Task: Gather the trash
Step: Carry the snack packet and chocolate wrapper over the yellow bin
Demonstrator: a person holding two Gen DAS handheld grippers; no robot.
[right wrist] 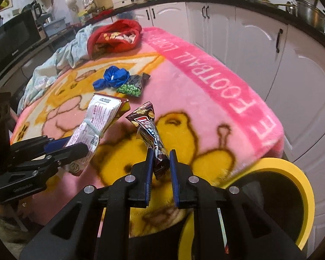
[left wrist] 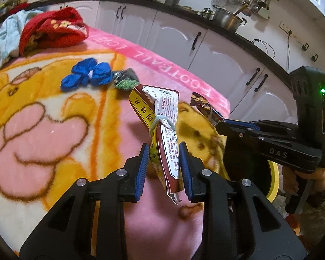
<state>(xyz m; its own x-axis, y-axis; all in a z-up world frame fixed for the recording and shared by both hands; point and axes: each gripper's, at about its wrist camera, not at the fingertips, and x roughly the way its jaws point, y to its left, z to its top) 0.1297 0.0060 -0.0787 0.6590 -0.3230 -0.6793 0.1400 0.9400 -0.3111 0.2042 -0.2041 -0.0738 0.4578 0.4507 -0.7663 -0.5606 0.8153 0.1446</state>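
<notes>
My left gripper [left wrist: 163, 149] is shut on a yellow and maroon snack packet [left wrist: 162, 117] tied with a green band, held above the blanket; it also shows in the right wrist view [right wrist: 97, 117]. My right gripper [right wrist: 160, 155] is shut on a dark chocolate bar wrapper [right wrist: 150, 130], also seen in the left wrist view [left wrist: 205, 106]. A blue crumpled bag [right wrist: 113, 77] and a green pea packet [right wrist: 133, 85] lie on the blanket further back. A yellow-rimmed bin [right wrist: 292, 173] stands at the table's right edge.
A pink and yellow blanket [right wrist: 205, 82] covers the table. A red cloth [right wrist: 117, 36] and a pale cloth [right wrist: 60, 60] lie at the far end. White cabinets [right wrist: 249, 34] stand close behind; a microwave [right wrist: 13, 41] is at the left.
</notes>
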